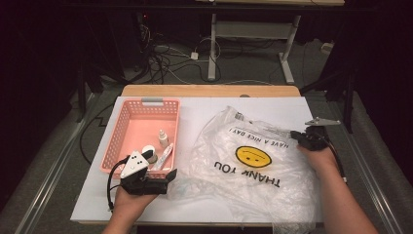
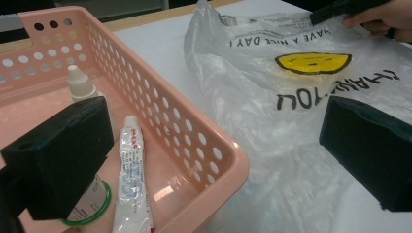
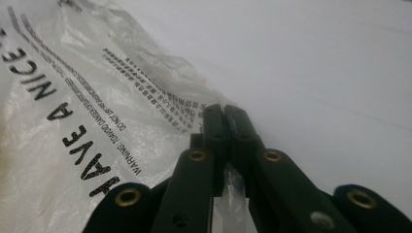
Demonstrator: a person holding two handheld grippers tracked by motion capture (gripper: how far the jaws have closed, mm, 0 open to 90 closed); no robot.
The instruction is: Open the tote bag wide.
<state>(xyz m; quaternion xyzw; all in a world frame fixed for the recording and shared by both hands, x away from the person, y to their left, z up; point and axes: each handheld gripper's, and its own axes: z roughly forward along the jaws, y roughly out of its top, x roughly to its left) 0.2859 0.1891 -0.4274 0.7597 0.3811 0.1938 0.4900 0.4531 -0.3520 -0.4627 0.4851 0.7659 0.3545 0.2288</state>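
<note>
step in hand: pinching the rim of the plastic bag (image 1: 253,156) with the right gripper (image 1: 295,134), by the look of it to hold the mouth for loading.
right gripper state: jaws standing pressed together in the right gripper view, a fold of the bag's film (image 3: 145,97) caught between the pads at the printed edge.
left gripper state: hovering with jaws spread wide, holding nothing; in the left gripper view one pad (image 2: 60,162) hanging over the basket, the other (image 2: 369,150) over the bag.
left gripper place: sitting at the near right corner of the pink basket (image 1: 127,113), left gripper (image 1: 168,178) pointing toward the bag.
bag place: lying flat and crumpled on the white table (image 1: 204,109), just right of the basket, its near left edge touching or nearly touching it.
basket contents: a small dropper bottle (image 1: 162,138) standing, a white tube (image 1: 164,157) lying beside it, a round white pot (image 1: 148,152) partly hidden by the gripper.
next move, judged: lifting the pinched rim to open the mouth, then lowering the left gripper onto one basket item; calling for a steady pinch, since thin film slips easily.
writing on bag: "have a nice day!" above a yellow smiley face (image 1: 253,156), "thank you" below, reading upside down from the person's side.
small print: "warning: to avoid danger of suffocation…" partly readable beside the right jaws; remaining lines too fine to read.
tube label: red and blue print, too blurred to read.
</note>
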